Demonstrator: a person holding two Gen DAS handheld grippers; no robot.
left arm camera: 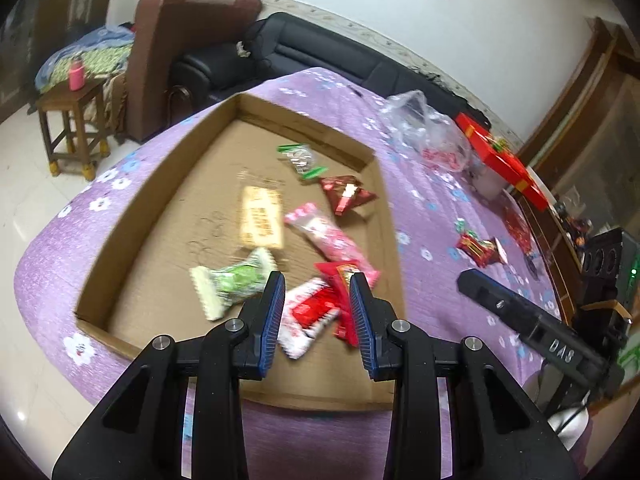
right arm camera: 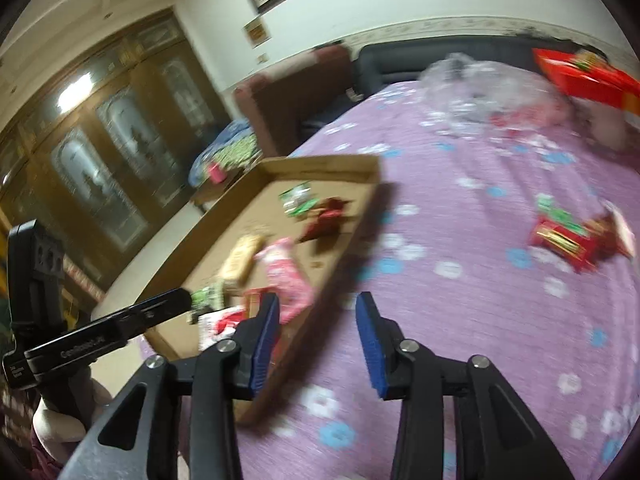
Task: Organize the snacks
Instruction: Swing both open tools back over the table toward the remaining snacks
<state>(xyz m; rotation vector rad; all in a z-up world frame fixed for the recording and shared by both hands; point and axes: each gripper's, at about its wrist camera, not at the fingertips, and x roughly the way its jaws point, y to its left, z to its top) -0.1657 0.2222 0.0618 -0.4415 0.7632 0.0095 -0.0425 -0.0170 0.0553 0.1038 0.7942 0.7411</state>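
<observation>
A shallow cardboard tray [left arm camera: 124, 216] lies on a purple flowered cloth and holds several snack packets: green-white [left arm camera: 236, 284], tan [left arm camera: 261, 222], pink [left arm camera: 332, 236], dark red [left arm camera: 346, 194], clear with green ends [left arm camera: 302, 160] and red-white [left arm camera: 316, 312]. My left gripper [left arm camera: 317, 312] is open and empty above the red-white packets at the tray's near end. My right gripper [right arm camera: 316, 336] is open and empty over the tray's right rim [right arm camera: 336, 264] and the cloth. Loose red snacks [right arm camera: 564, 240] lie on the cloth to the right; they also show in the left wrist view [left arm camera: 480, 248].
A crumpled clear plastic bag [left arm camera: 428, 136] and a red box [left arm camera: 500, 156] lie at the far right of the cloth. A black sofa [left arm camera: 320, 60], a brown armchair [left arm camera: 172, 40] and a wooden stool [left arm camera: 72, 120] stand beyond. Wooden cabinets [right arm camera: 100, 140] line the wall.
</observation>
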